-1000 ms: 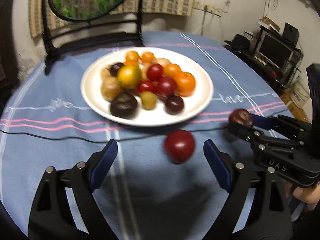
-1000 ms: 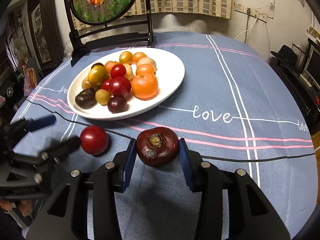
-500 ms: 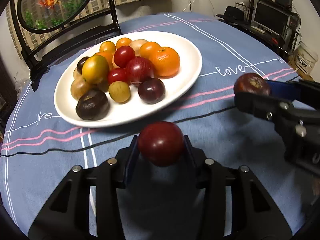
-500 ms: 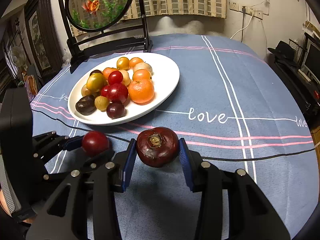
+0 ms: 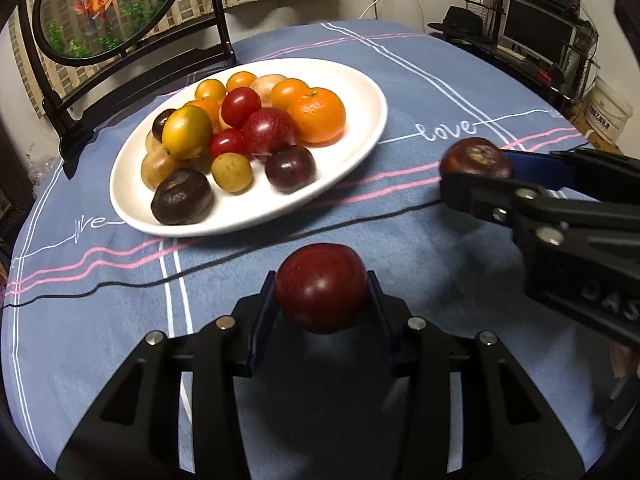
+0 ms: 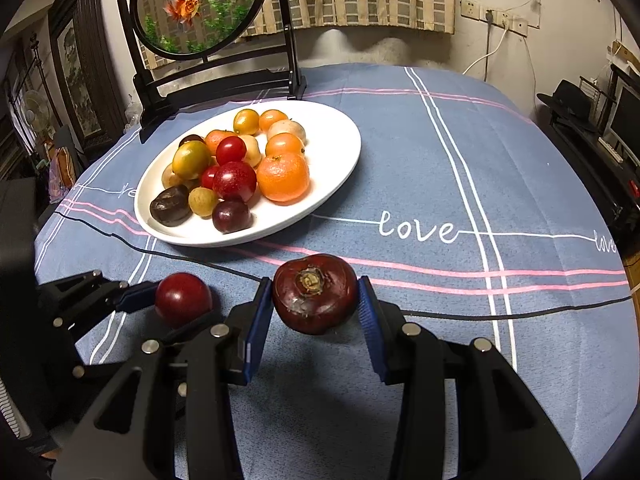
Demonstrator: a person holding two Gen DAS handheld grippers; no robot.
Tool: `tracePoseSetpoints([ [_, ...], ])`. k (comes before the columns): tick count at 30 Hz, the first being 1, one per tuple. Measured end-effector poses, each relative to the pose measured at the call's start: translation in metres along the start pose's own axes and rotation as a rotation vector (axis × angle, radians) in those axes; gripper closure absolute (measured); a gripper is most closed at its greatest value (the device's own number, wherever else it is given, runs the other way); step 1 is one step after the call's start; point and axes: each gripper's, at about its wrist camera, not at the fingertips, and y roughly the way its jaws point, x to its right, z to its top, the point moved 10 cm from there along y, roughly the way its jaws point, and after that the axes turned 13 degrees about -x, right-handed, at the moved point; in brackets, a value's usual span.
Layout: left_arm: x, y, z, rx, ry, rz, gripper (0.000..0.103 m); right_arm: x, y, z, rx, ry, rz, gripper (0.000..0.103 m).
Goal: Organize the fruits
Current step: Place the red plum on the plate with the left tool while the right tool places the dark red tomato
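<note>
My left gripper [image 5: 322,292] is shut on a round dark-red fruit [image 5: 322,286], just above the blue tablecloth in front of the plate. To its right, my right gripper [image 6: 316,300] is shut on a dark maroon fruit [image 6: 315,294] whose stem scar faces the camera. In the left wrist view this maroon fruit [image 5: 476,158] shows at the right, between the right gripper's fingers. The red fruit [image 6: 183,299] appears at the lower left of the right wrist view. Beyond both grippers, a white oval plate [image 5: 360,92] holds several mixed fruits: oranges, red tomatoes, dark plums and brown-yellow ones.
A round fish ornament on a black stand [image 5: 108,4] rises behind the plate at the table's far edge. The tablecloth [image 6: 420,184] stretches to the right of the plate. Off the table's right side are a monitor and shelves [image 5: 536,36].
My left gripper came forward around the red fruit on the cloth and shut on it. The right gripper stayed put with the maroon fruit.
</note>
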Motion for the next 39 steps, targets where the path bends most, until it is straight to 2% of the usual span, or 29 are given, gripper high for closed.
tracePoseSetpoints([
  [7,0.004,-0.018,-0.004,0.029,0.003,-0.012,0.06,-0.005,-0.003,0.001,0.017,-0.014,0.021,0.06],
  [12,-0.005,-0.032,-0.001,0.048,-0.01,-0.024,0.06,-0.007,-0.008,0.003,0.037,0.002,0.069,0.06],
  [14,-0.015,-0.037,0.001,0.058,-0.027,-0.027,0.06,-0.006,-0.009,0.004,0.046,0.01,0.075,0.06],
  [17,-0.038,-0.042,0.008,0.05,-0.09,-0.072,0.06,-0.006,-0.009,0.006,0.06,0.027,0.103,0.06],
  [21,-0.07,-0.045,0.027,0.071,-0.159,-0.071,0.06,-0.014,-0.025,0.016,0.124,0.056,0.143,0.06],
  [23,-0.084,-0.047,0.044,0.084,-0.181,-0.069,0.06,-0.025,-0.031,0.026,0.138,0.036,0.159,0.06],
  [26,-0.097,-0.045,0.074,0.104,-0.212,-0.082,0.06,-0.038,-0.019,0.055,0.104,-0.013,0.15,0.06],
  [31,-0.113,-0.037,0.12,0.129,-0.26,-0.09,0.059,-0.038,0.01,0.108,0.079,0.027,0.199,0.06],
  [37,-0.126,-0.013,0.136,0.086,-0.324,-0.077,0.059,-0.03,0.042,0.139,0.06,0.102,0.218,0.057],
  [39,-0.129,-0.011,0.135,0.081,-0.337,-0.056,0.053,-0.021,0.047,0.142,0.041,0.145,0.218,0.054],
])
